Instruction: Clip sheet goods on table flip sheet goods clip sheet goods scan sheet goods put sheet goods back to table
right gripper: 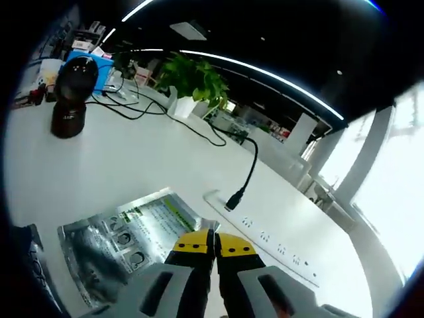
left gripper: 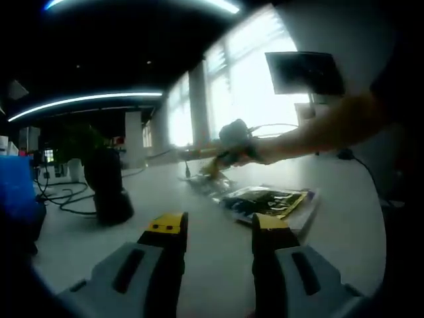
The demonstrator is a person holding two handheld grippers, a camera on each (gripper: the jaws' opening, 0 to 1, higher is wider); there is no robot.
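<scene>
A silver sheet pouch [right gripper: 126, 242] with green print lies on the white table [right gripper: 132, 159]. Its near edge runs in between the jaws of my right gripper [right gripper: 214, 244], which is shut on that edge. In the left gripper view a person's arm reaches in from the right with that right gripper [left gripper: 228, 149], the silver pouch [left gripper: 202, 180] hanging at its tip. A dark sheet pack with yellow print [left gripper: 265, 201] lies flat on the table just ahead of my left gripper [left gripper: 217, 225], which is open, empty and short of the pack.
A black stand-up scanner [left gripper: 109, 189] [right gripper: 69, 93] sits to the left. A white power strip [right gripper: 265, 235] with a black plugged cable [right gripper: 237, 195] lies right of the pouch. A potted plant [right gripper: 195, 79], loose cables and a blue box [left gripper: 16, 192] stand farther back.
</scene>
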